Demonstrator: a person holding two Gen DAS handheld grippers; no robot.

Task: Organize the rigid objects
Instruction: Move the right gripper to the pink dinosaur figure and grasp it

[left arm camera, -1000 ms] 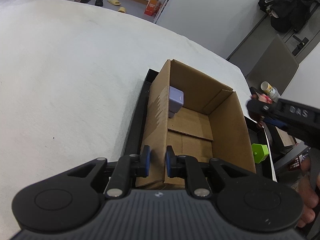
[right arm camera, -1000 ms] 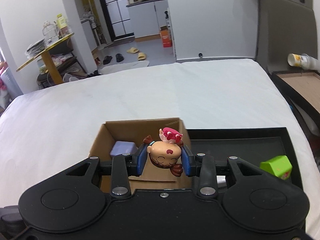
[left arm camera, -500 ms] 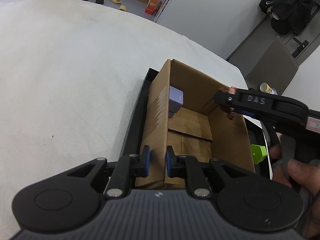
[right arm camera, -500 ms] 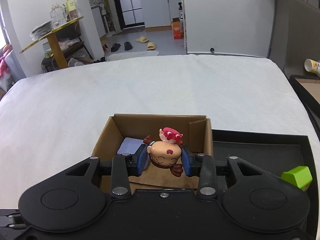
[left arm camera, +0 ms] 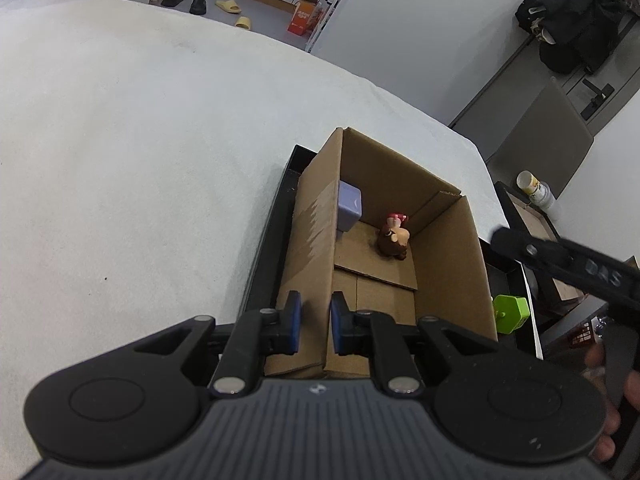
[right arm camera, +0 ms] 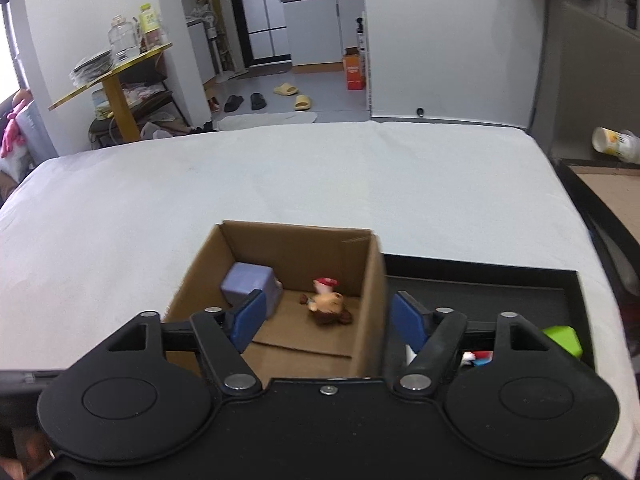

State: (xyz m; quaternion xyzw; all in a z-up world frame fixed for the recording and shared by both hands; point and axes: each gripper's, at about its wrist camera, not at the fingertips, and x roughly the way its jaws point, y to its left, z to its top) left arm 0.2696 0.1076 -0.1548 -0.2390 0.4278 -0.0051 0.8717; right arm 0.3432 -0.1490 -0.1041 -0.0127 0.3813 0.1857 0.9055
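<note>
An open cardboard box (left arm camera: 448, 264) stands at the left end of a black tray (right arm camera: 480, 280). On the box floor (right arm camera: 296, 256) a small doll with brown hair and a red bow (left arm camera: 394, 238) (right arm camera: 328, 306) lies free, beside a purple block (left arm camera: 350, 204) (right arm camera: 248, 282) leaning in the far left corner. My left gripper (left arm camera: 317, 322) is shut on the near left wall of the box. Above the box's near edge, my right gripper (right arm camera: 327, 322) has its jaws opening, and nothing is pressed between the pads.
A green block (left arm camera: 510, 312) (right arm camera: 562, 338) lies in the tray right of the box, with small red and white pieces near it. White cloth (right arm camera: 280, 184) covers the table around the tray. A second tray and a tipped cup (right arm camera: 614, 144) sit at the far right.
The right gripper carried the doll over the box, opened and let it go; the doll now lies on the box floor. The left gripper kept its grip on the box wall.
</note>
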